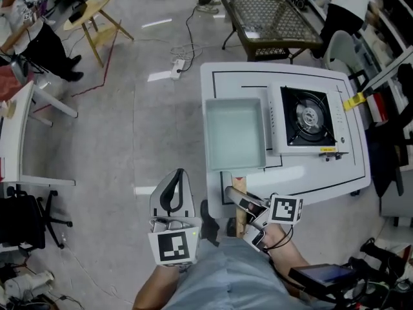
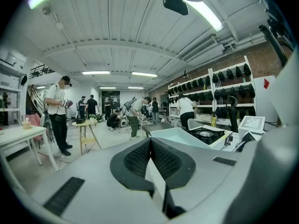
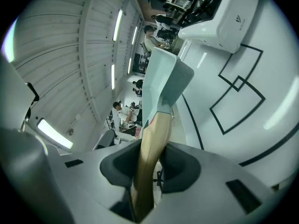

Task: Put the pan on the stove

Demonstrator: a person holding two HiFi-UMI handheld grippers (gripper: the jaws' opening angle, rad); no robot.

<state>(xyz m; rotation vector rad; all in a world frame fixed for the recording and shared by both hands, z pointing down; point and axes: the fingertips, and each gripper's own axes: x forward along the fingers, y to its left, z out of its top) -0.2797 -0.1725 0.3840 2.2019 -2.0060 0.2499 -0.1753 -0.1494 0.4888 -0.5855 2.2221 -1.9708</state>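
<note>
A square pale-green pan (image 1: 235, 134) sits over the left half of the white table (image 1: 322, 179), right beside the portable gas stove (image 1: 310, 118). Its wooden handle (image 1: 240, 202) points toward me. My right gripper (image 1: 248, 208) is shut on that handle; in the right gripper view the handle (image 3: 152, 148) runs between the dark pads of my right gripper (image 3: 154, 171) up to the pan (image 3: 161, 83). My left gripper (image 1: 179, 173) hangs left of the table over the floor, its jaws together with nothing in them. The left gripper view shows my left gripper (image 2: 150, 146), with the pan (image 2: 180, 136) and stove (image 2: 205, 134) ahead on the right.
A black wire-top table (image 1: 271, 18) stands beyond the white one. A power strip with cables (image 1: 177, 66) lies on the floor. A wooden stool (image 1: 97, 15), a white desk (image 1: 16, 141) and an office chair (image 1: 26, 221) are at left. People stand around the room.
</note>
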